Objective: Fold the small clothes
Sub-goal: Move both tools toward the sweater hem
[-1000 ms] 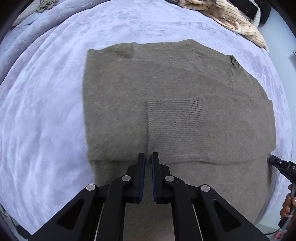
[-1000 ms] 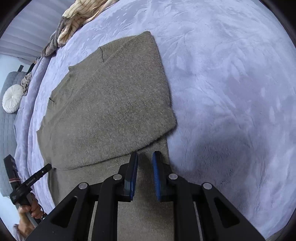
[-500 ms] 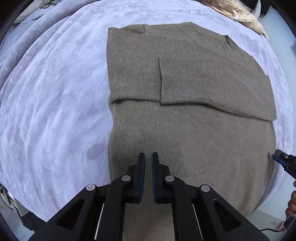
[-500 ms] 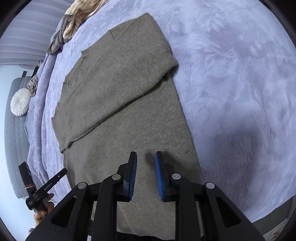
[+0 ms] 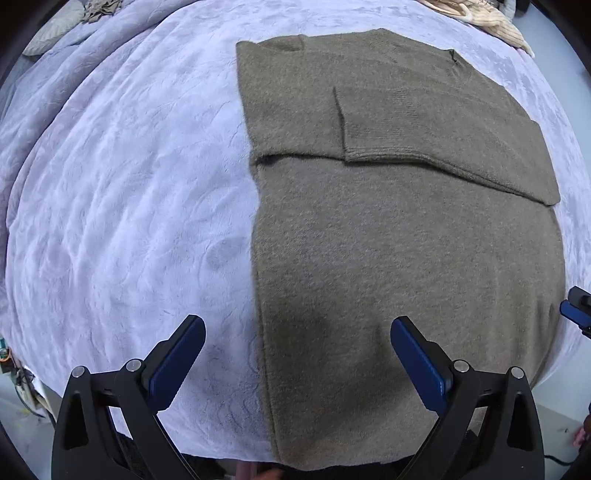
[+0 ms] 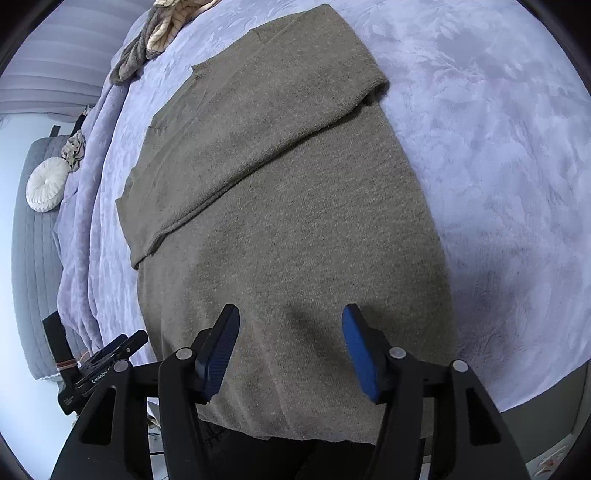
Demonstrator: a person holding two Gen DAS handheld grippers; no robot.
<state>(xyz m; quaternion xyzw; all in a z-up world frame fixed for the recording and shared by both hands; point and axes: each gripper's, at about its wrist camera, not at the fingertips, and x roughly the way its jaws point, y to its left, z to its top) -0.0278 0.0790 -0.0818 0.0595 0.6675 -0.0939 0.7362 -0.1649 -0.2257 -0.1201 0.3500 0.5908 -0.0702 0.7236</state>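
Bed: lilac plush blanket [image 5: 122, 206] spread wide, also bare to the right of the sweater in the right wrist view [image 6: 498, 147].
Far clutter: cream striped clothes [image 5: 491, 18] heaped at the far right corner of the bed; same heap at top left in the right wrist view [image 6: 162, 26].
More clutter: white round cushion [image 6: 47, 184] on grey bedding off to the left, a patterned cloth [image 6: 75, 146] just above it.
In the way: nothing lying on the sweater, nothing between the jaws and the knit.
Sweater: olive-brown sweater [image 5: 399, 229] flat on the blanket, right of centre in the left wrist view; fills the middle of the right wrist view [image 6: 295, 206].
Long axis: runs from the near bed edge away toward the far end, hem nearest, neck end far.
Sleeves: both folded across the far half, one cuff edge lying over the other, forming a band across the body.
Hem: hangs just over the near bed edge.
Left gripper [image 5: 297, 338]: jaws just swung wide apart, empty, straddling the left edge of the sweater near the hem.
Right gripper [image 6: 290, 332]: jaws just opening too, partway, empty, over the hem area near the right side.
Cross view: tip of the right gripper at the far right edge of the left wrist view; left gripper's body at lower left of the right wrist view.
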